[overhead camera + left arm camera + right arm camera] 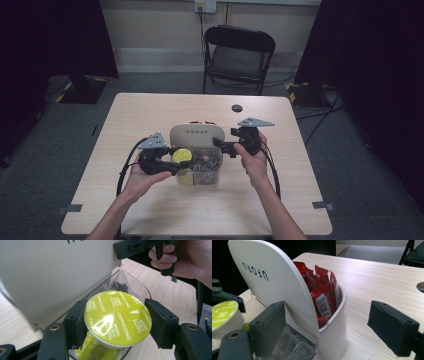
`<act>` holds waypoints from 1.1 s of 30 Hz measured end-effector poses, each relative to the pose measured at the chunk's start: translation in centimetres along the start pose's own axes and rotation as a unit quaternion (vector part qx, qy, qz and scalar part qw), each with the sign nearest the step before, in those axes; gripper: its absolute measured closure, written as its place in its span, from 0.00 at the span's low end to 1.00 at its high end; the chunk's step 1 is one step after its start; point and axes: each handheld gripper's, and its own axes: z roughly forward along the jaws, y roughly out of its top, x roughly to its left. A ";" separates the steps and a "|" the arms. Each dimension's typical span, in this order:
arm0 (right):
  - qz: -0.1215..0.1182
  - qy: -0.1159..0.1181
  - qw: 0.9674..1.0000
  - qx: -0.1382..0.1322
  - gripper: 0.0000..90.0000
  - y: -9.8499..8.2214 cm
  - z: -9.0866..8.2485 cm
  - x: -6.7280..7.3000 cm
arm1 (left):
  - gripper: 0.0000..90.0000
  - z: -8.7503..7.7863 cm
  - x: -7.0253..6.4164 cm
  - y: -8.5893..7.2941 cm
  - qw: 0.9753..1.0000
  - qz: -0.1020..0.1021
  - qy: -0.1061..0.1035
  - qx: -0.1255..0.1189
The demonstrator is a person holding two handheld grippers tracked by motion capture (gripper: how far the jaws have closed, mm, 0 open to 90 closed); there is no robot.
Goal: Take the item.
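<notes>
Capsule (pixel 117 317), yellow cappuccino, clamped by rim in left claw (pixel 172 162), just above clear front bin of organizer (pixel 196 134) on counter (pixel 150 115). Right claw (pixel 334 330) released, straddling organizer's white lid. Keep capsule level, lower straight into bin, release only once seated.

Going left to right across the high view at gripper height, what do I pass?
Left gripper → yellow capsule → clear compartment with sachets → right gripper → right hand.
</notes>
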 end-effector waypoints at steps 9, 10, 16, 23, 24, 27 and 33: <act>0.001 0.000 1.000 -0.001 0.16 0.1 0.0 0.1 | 0.42 -1.7 0.4 -0.3 1.000 0.000 0.002 -0.009; 0.001 0.001 1.000 -0.001 0.16 0.1 0.1 0.0 | 0.42 -1.9 0.4 -0.3 1.000 0.000 0.002 -0.015; 0.001 0.000 1.000 -0.001 0.16 0.0 0.1 0.1 | 0.42 -3.2 0.8 -0.4 1.000 -0.008 0.010 -0.023; 0.002 0.000 1.000 0.000 0.16 -0.1 0.2 0.2 | 0.42 -4.6 1.8 -0.5 0.999 -0.023 0.026 -0.034; 0.001 0.001 1.000 0.001 0.16 -0.1 0.2 0.2 | 0.43 -4.7 2.0 -0.5 0.999 -0.021 0.029 -0.033; 0.001 0.002 1.000 0.001 0.16 -0.1 0.3 0.2 | 0.43 -5.2 2.4 -0.6 0.998 -0.026 0.035 -0.039; 0.001 0.001 1.000 0.001 0.16 -0.1 0.2 0.2 | 0.43 -6.3 3.5 -0.9 0.997 -0.033 0.051 -0.046</act>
